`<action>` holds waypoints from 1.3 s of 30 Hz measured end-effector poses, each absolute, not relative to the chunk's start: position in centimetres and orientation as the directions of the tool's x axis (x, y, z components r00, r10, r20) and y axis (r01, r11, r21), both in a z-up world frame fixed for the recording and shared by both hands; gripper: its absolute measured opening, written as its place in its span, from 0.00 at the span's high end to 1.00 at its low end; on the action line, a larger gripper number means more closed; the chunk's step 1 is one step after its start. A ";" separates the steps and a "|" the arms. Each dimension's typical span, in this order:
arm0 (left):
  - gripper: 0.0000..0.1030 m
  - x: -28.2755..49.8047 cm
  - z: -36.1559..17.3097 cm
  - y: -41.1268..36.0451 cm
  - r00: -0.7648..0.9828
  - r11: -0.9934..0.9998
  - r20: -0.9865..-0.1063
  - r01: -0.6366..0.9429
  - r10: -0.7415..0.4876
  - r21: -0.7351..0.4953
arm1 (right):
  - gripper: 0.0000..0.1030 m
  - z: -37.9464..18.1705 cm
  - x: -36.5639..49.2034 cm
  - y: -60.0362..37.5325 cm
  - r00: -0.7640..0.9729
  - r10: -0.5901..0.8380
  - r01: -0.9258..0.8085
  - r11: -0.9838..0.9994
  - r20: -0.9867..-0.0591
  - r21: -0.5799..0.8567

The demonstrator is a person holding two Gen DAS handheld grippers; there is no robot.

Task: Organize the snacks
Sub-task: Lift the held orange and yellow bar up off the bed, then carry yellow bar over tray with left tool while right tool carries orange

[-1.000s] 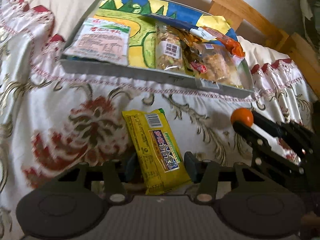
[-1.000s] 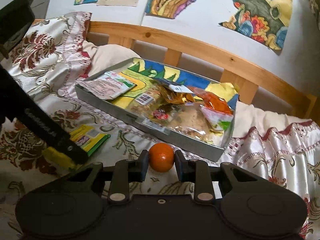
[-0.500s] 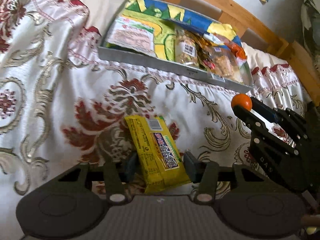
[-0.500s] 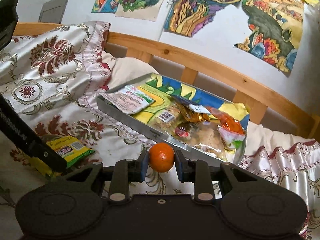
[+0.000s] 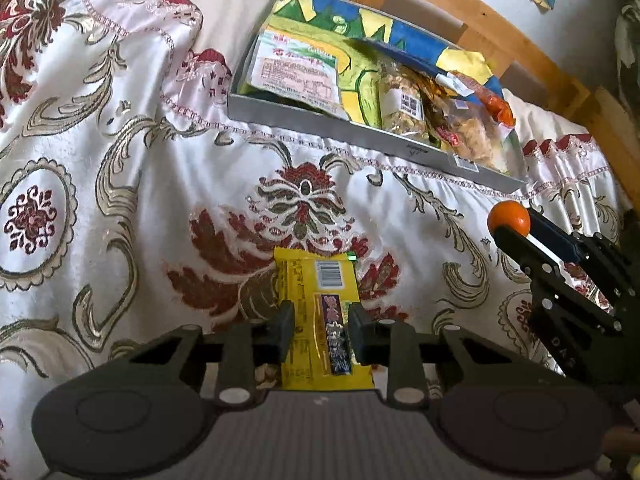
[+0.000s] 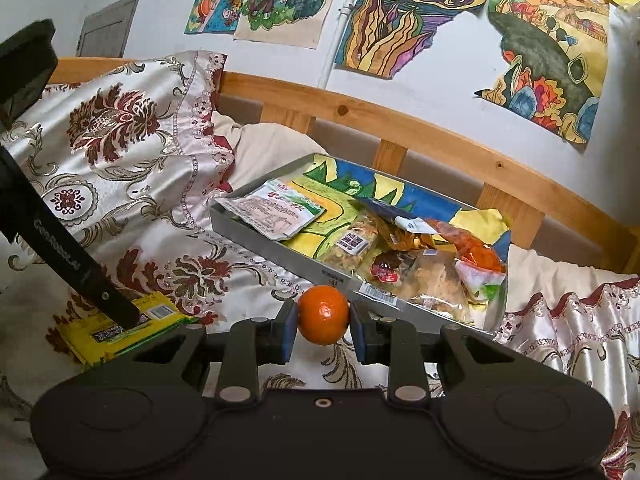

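My left gripper [image 5: 320, 332] is shut on a yellow snack packet [image 5: 320, 308], held just above the floral bedspread. The packet also shows in the right wrist view [image 6: 120, 324] under the left gripper's finger. My right gripper [image 6: 323, 330] is shut on a small orange [image 6: 323, 314], seen in the left wrist view [image 5: 509, 218] at the right. Ahead lies a grey tray [image 5: 320, 118] with a colourful drawing as lining; it holds a white packet [image 5: 296, 70] at the left and several snack bags [image 5: 444, 120] at the right. The tray also shows in the right wrist view [image 6: 276, 244].
A floral bedspread [image 5: 120, 200] covers the bed, with a pillow [image 6: 120, 128] at the left. A wooden bed rail [image 6: 440, 140] runs behind the tray, against a wall with drawings [image 6: 400, 12].
Both grippers have drawn back from the tray and risen. The left gripper has closed tighter on the yellow packet, which now lies straight between the fingers. The right still holds the orange.
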State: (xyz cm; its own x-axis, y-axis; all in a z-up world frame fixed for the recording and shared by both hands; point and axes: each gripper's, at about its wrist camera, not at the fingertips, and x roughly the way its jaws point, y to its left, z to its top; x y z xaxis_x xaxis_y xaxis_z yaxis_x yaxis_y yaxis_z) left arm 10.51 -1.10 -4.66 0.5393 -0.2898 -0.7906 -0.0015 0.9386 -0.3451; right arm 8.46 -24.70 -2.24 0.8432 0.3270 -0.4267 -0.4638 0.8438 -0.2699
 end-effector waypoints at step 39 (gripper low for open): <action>0.48 15.6 3.4 0.9 0.713 0.955 -0.658 0.053 -0.240 -0.291 | 0.71 2.6 10.1 -20.4 0.899 0.348 -0.426 0.834 -0.264 -0.352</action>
